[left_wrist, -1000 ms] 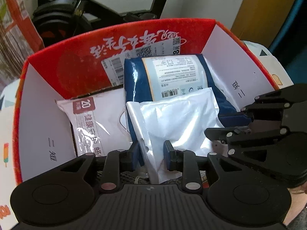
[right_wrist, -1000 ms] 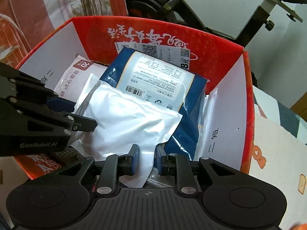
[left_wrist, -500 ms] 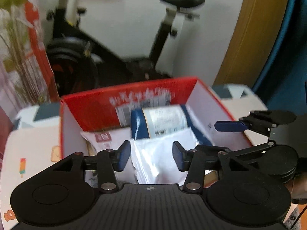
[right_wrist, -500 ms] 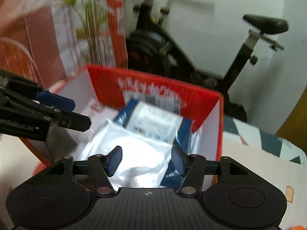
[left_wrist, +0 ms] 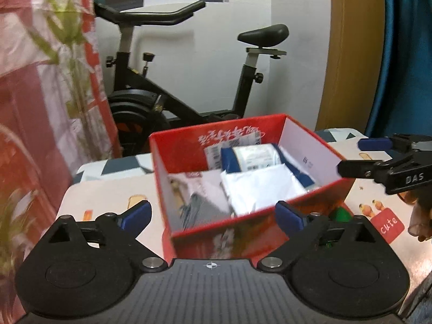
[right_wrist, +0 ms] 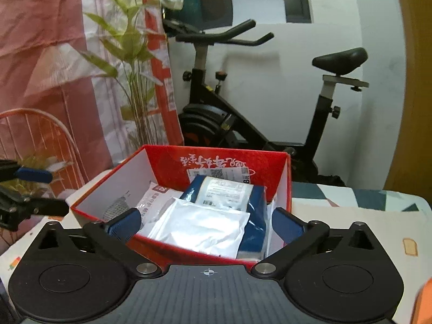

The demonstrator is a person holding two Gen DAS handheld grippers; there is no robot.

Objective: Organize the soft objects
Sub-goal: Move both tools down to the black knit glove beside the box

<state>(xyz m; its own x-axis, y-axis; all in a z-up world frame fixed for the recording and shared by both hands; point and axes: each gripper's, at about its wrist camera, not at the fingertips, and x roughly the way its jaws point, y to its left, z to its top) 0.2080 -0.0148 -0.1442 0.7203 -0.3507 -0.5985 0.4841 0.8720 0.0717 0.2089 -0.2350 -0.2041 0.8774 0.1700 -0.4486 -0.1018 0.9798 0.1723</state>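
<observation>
A red cardboard box (left_wrist: 243,229) (right_wrist: 172,248) stands on the table. Inside lie a white plastic pouch (left_wrist: 259,189) (right_wrist: 199,226), a blue package with a white label (left_wrist: 253,156) (right_wrist: 226,191) and a pink-white pack (left_wrist: 197,186) (right_wrist: 155,194). My left gripper (left_wrist: 213,216) is open and empty, held back above the box's near side. My right gripper (right_wrist: 206,222) is open and empty, also pulled back from the box. The right gripper shows at the right in the left wrist view (left_wrist: 378,156); the left gripper shows at the left in the right wrist view (right_wrist: 29,189).
The table (left_wrist: 108,194) (right_wrist: 351,224) has a patterned cloth. An exercise bike (left_wrist: 189,102) (right_wrist: 243,124) stands behind it. A plant (right_wrist: 132,81) and a red-white curtain (right_wrist: 40,54) are at the left. A red "cute" sticker (left_wrist: 388,224) lies right of the box.
Both grippers let go of the white pouch, opened wide and pulled up and back from the box. The pouch now lies in the box on the blue package.
</observation>
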